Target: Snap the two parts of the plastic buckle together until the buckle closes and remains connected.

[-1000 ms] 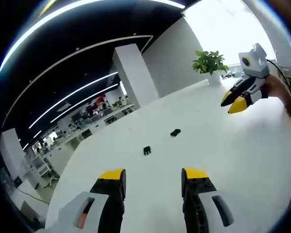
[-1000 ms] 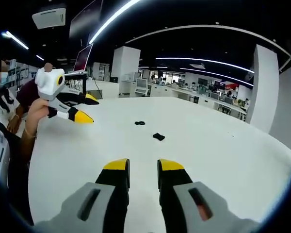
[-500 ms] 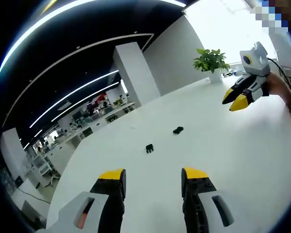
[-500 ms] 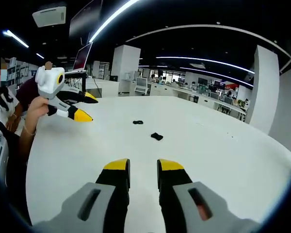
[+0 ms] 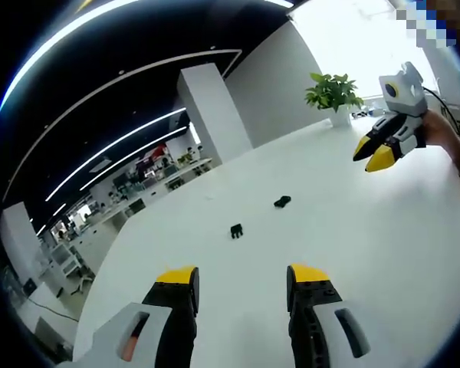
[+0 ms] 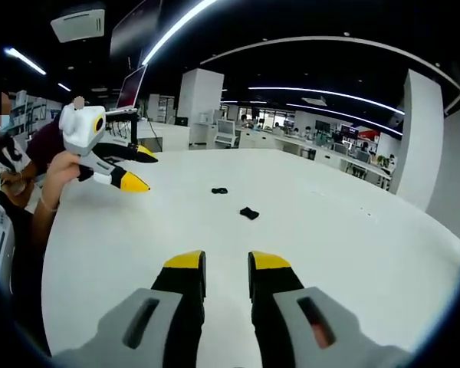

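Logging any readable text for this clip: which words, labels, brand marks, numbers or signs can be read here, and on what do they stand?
None can be read.
Two black buckle parts: no visible marking.
White table: plain.
Left gripper and right gripper: no print on the yellow-tipped jaws.
Red sign in the background office: too small and blurred to read.

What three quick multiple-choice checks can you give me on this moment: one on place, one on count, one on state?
1. Where do the buckle parts lie?
A. on the white table
B. in the left gripper
C. beside the plant pot

2. How many separate black buckle pieces?
A. one
B. two
C. three

3. The buckle is:
A. snapped shut
B. held
C. unjoined

A: both rest on the white table.
B: one buckle part and another buckle part.
C: bare table lies between them; the left gripper and right gripper hold nothing.
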Tool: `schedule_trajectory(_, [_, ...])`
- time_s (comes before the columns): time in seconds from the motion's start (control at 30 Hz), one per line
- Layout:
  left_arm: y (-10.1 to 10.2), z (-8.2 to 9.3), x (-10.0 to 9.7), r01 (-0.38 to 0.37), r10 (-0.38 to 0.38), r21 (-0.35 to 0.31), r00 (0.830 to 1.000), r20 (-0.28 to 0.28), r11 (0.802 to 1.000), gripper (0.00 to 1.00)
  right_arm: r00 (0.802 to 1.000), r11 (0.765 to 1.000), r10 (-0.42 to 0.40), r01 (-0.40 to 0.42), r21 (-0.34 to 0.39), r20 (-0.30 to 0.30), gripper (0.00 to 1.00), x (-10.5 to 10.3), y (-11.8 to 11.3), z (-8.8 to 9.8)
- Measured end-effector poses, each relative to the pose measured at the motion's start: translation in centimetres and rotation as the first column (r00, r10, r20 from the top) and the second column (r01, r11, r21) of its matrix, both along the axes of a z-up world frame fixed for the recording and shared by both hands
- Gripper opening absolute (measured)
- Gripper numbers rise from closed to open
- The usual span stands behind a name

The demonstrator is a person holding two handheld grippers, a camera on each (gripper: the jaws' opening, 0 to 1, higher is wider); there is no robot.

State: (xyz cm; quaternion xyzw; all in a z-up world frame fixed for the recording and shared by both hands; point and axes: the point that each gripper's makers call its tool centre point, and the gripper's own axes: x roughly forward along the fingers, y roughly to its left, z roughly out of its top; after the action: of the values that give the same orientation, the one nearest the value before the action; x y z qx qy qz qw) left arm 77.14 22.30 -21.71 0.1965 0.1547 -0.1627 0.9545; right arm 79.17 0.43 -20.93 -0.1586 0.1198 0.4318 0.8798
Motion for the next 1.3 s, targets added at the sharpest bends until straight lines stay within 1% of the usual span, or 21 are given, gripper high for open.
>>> schedule_trajectory(0.4, [0.02, -0.26, 0.21, 0.001, -0.001, 0.003, 1.0, -0.011, 1.0, 0.46, 1.0, 1.0, 0.003, -0.003, -0.012, -0.015, 0.22, 0.16, 0.01, -0.44])
schedule_trajectory(1.3, [-0.12, -0.33, 0.63, 0.01, -0.009, 0.017, 1.0, -0.025, 1.0, 0.46, 0.999, 0.999, 0.028, -0.029, -0.028, -0.031, 0.22, 0.2, 0.87, -0.6])
